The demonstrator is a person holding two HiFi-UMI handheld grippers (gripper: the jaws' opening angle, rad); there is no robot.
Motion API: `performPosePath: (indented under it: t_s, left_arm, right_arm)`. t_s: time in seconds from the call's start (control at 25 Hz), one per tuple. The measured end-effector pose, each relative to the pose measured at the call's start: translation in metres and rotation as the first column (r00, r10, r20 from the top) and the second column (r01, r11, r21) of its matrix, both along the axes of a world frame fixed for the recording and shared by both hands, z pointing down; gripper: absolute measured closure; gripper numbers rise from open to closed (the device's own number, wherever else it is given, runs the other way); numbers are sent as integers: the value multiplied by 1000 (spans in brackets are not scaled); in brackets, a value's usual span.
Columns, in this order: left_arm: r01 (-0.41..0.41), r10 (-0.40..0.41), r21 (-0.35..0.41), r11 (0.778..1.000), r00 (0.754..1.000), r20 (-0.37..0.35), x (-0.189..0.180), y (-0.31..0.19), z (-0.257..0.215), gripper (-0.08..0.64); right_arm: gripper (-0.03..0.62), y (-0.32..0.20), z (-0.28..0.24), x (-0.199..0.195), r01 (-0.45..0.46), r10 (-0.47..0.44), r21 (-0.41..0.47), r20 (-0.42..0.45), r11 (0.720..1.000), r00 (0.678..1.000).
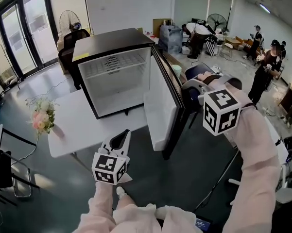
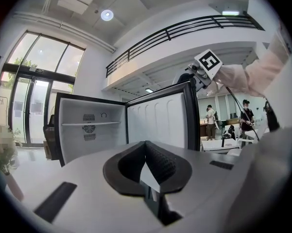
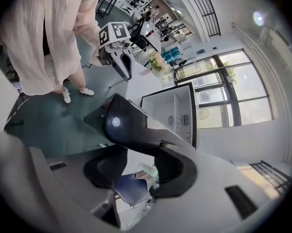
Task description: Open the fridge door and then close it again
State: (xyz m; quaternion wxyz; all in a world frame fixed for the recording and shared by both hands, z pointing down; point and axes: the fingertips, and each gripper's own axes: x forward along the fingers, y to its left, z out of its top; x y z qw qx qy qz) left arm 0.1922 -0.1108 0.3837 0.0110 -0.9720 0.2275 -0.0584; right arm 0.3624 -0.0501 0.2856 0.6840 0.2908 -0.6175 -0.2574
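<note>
fridge (image 1: 115, 80), boxy, glossy black shell

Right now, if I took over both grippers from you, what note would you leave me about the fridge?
Left gripper: shut, nothing in it, near the front edge of the table.
Right gripper: open, up at the top edge of the fridge door; its pads do not seem to press on it.
Fridge: stands on the white table, with its door swung wide open to the right.
Done: the opening.
Left: swing the door back until it is shut.
</note>
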Motion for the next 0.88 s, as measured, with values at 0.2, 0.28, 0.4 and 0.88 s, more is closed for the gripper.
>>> performPosePath:
  t_s: [0.2, 0.28, 0.4, 0.88]
  left_arm:
    - [-19, 19, -1, 1000, 1000, 9, 11, 1, 1, 549]
    - [-26, 26, 0, 1000, 1000, 9, 15, 1, 1, 549]
    - [-36, 36, 2, 999, 999, 12, 18, 2, 1, 549]
    - [-38, 38, -4, 999, 999, 6, 7, 0, 1, 549]
  right_arm:
    - [422, 4, 0, 15, 10, -10, -10, -15, 1000, 1000]
    - [422, 4, 0, 17, 13, -13, -9, -14, 1000, 1000]
    - [422, 5, 0, 18, 10, -10, -9, -16, 1000, 1000]
    - [422, 3, 0, 8, -21, 20, -19, -34, 1000, 999]
